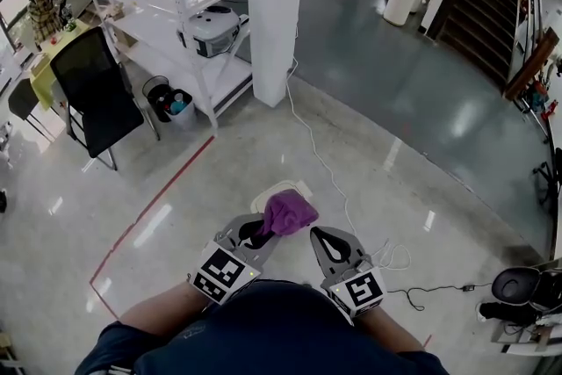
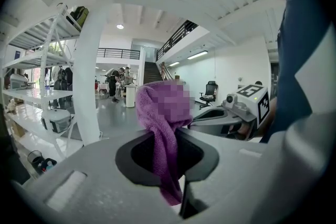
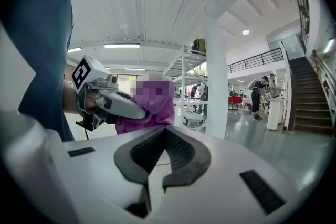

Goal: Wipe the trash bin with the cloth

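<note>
Jaws — left gripper point(image 2: 167, 136) — pinch cloth point(image 2: 153, 113).

The cloth point(image 2: 165, 139) looks nubbly, matt terry; the floor point(image 1: 421, 101) glossy.

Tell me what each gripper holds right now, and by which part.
Left gripper is shut on the purple cloth, pinched mid-length, its bulk bunched beyond the tips. Right gripper is shut, empty.

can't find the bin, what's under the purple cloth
A pale rounded top, probably the bin, shows beneath the cloth, which the left hand-held gripper holds. The cloth covers its near half, so the rest is hidden.
</note>
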`<state>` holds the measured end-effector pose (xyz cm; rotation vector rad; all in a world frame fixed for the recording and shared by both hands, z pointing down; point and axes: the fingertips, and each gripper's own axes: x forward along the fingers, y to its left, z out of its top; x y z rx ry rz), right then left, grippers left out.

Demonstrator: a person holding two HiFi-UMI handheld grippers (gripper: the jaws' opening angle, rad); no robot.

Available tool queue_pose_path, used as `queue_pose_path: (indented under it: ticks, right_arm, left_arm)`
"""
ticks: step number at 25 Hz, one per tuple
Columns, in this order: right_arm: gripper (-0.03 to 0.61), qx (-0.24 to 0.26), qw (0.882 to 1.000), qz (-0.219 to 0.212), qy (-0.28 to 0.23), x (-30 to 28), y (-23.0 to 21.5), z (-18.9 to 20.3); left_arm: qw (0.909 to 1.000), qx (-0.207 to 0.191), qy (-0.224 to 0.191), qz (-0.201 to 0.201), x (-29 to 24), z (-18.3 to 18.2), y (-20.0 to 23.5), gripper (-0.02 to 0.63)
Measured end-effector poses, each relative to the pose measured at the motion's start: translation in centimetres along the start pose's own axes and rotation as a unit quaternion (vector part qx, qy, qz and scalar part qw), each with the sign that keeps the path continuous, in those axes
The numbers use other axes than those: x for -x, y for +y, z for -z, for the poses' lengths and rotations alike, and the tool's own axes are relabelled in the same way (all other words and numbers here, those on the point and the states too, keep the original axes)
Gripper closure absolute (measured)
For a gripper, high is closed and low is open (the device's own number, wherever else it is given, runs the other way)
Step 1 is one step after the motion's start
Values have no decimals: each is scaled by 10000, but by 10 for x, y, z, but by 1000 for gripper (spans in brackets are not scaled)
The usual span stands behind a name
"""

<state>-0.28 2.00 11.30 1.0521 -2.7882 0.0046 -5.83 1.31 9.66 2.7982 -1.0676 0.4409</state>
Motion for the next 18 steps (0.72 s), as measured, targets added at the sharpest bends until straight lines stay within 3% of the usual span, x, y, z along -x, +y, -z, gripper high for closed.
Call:
queue_pose_path:
  ticks: [18]
  right_arm:
    - [569,77,9999,-90,-35,2,-3,-5]
  left_arm:
    - [9999,-3,-168,37,-5,-9,-8,560]
